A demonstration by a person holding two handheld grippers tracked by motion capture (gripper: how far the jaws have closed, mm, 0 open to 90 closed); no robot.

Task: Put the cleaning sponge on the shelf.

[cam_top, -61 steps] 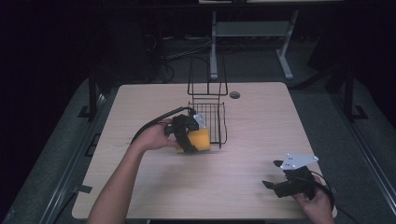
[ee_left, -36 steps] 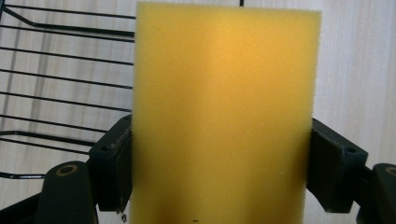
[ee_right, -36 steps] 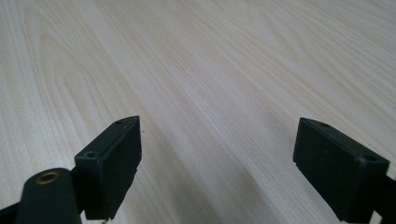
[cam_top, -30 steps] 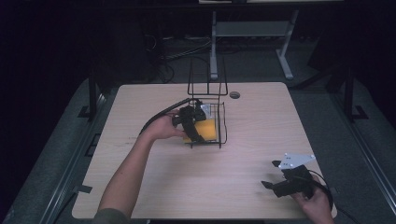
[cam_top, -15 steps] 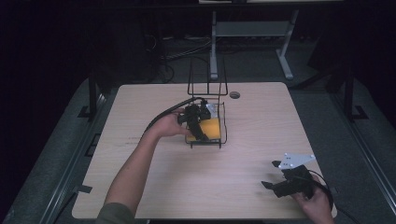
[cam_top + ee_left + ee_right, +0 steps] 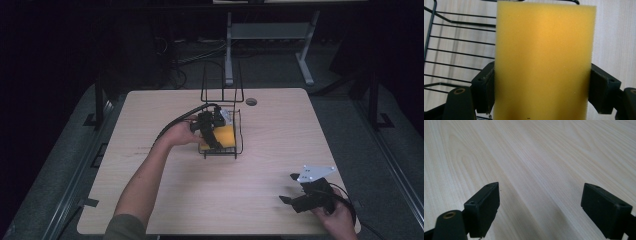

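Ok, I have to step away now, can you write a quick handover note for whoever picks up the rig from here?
Left gripper: shut on the yellow sponge, jaws pressing its two sides, holding it inside the black wire basket near the middle of the table.
Right gripper: open, holding nothing, low over bare tabletop at the near right corner.
Done: sponge picked up and carried into the basket.
Left: the high view does not settle whether the sponge sits on the basket floor. Probably lower it, open the left jaws and back the gripper out without catching the wires.
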